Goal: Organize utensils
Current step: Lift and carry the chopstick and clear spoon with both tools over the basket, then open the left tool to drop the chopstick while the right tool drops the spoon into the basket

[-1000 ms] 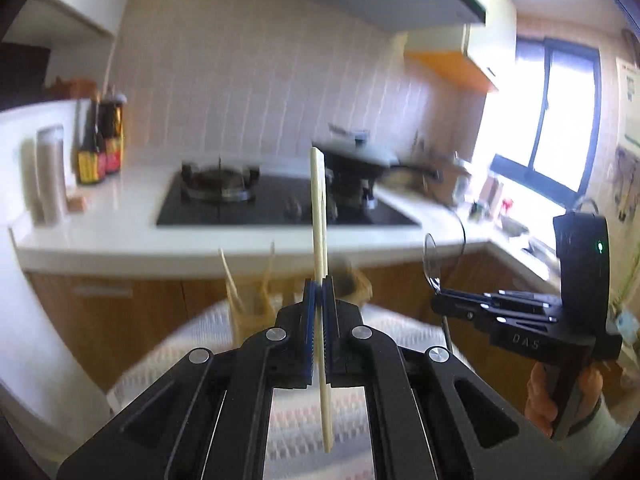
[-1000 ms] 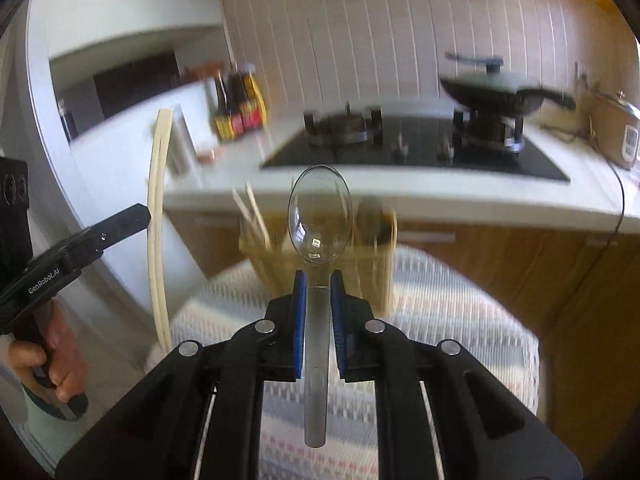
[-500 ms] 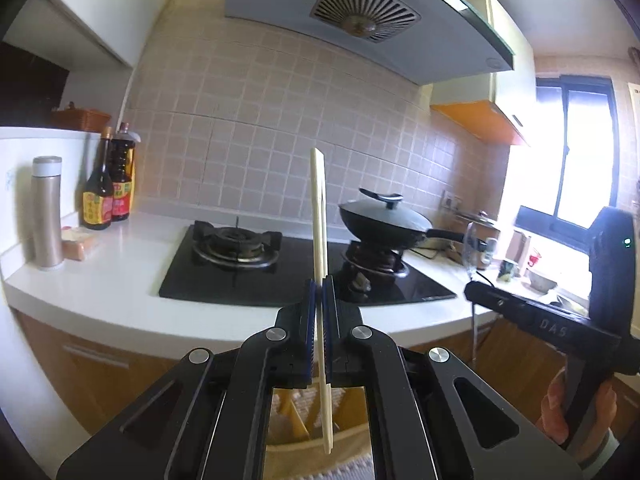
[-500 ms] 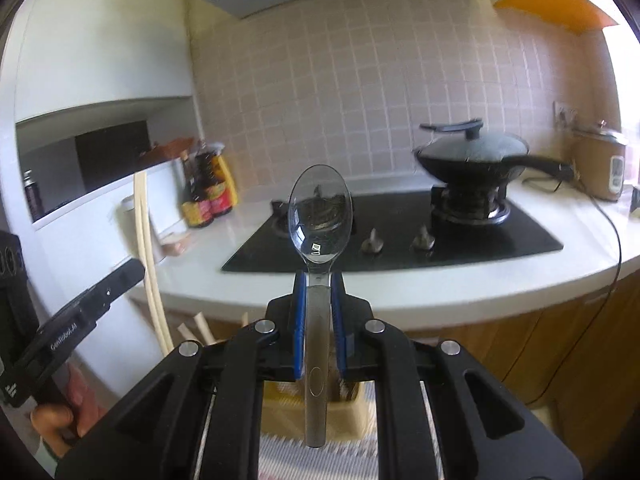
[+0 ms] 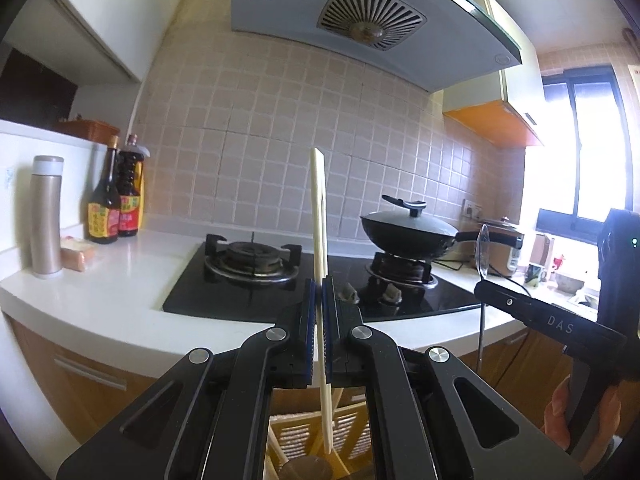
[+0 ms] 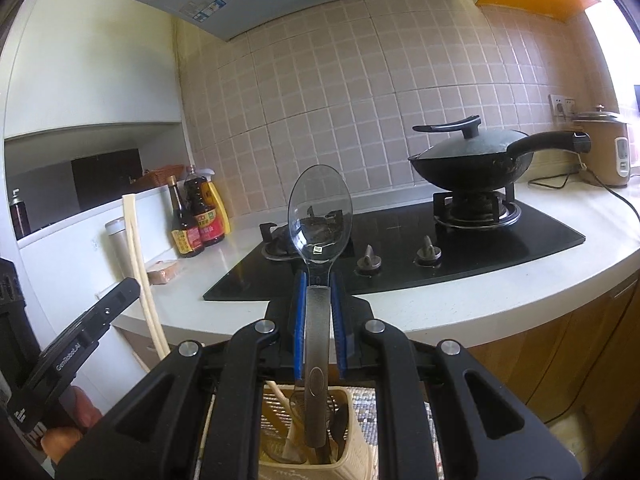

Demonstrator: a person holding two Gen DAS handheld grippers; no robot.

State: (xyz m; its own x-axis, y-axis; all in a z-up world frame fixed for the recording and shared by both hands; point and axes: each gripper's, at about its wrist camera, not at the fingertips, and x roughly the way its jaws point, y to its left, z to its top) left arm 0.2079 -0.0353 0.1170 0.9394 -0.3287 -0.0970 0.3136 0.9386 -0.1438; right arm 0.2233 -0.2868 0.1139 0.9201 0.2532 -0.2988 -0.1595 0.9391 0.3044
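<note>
Presently the left hand-held gripper clamps upright chopsticks and the right hand-held gripper a clear spoon, both above the basket; lower each straight in, handle first.

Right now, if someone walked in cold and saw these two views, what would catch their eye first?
Probably the two utensils held upright: a clear spoon clamped in the right gripper, and pale chopsticks pinched in the left gripper. Behind them, a lidded black wok sits on the stove's right burner, and a utensil basket waits just below the spoon's handle.
</note>
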